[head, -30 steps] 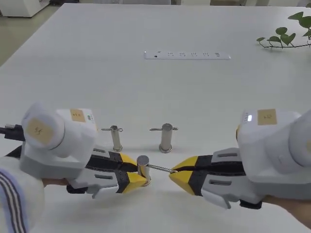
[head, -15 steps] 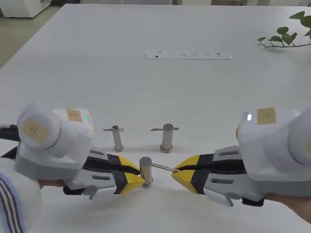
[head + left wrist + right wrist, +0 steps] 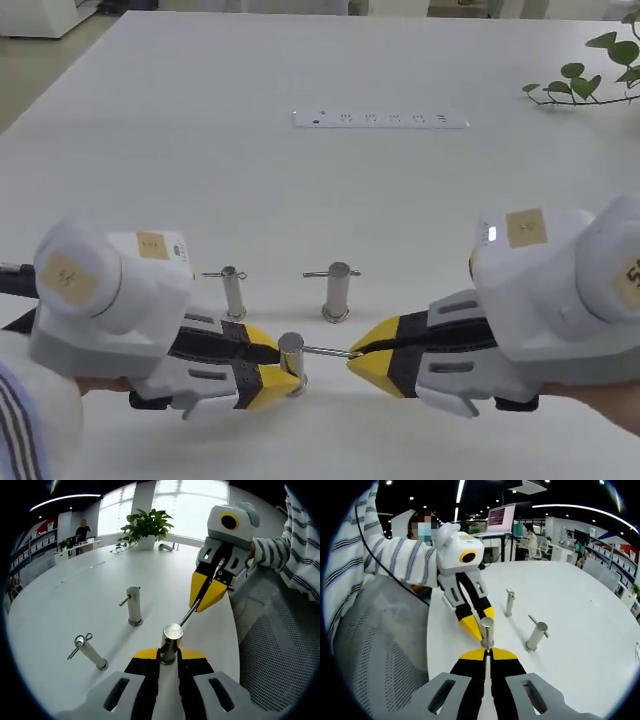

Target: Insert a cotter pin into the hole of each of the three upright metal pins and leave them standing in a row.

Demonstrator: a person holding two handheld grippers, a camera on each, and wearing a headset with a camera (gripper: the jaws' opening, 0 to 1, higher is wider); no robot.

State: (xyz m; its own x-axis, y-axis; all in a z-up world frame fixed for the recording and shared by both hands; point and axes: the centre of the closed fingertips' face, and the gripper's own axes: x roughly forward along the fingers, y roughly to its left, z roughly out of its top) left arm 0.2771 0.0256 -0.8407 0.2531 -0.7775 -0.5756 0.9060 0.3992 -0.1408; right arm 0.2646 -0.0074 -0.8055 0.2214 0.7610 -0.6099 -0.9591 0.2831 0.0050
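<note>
The left gripper (image 3: 283, 362) is clamped low on the near pin (image 3: 291, 350). Its yellow jaws are closed on the shaft just above the base, which looks meant to keep the pin upright and stop it from turning or tipping under a sideways push. The right gripper (image 3: 352, 358) faces it from the other side. Its jaws are pinched shut on the tail of the cotter (image 3: 322, 351), which it holds level and aimed at the pin's head. The cotter's free end meets the pin just under the cap, where the cross-hole should be. I cannot tell whether the tip has entered.

Behind them on the white table (image 3: 300, 200) stand the left back pin (image 3: 232, 292) and the right back pin (image 3: 337, 292). Both are upright, well apart from each other, and each already has its own cotter across the head. The near pin stands in front of the gap between them, so it seems to be the last one left to do. It will probably need moving back to join the row.

There is little writing to read. Each gripper has a tan sticker (image 3: 150, 245) with faint marks that are too small to make out. A green light shows on the left gripper's housing and a white one on the right. The power strip (image 3: 380, 119) farther back has small printed marks by its sockets, which are also illegible. A plant (image 3: 590, 80) trails in at the far right corner.
</note>
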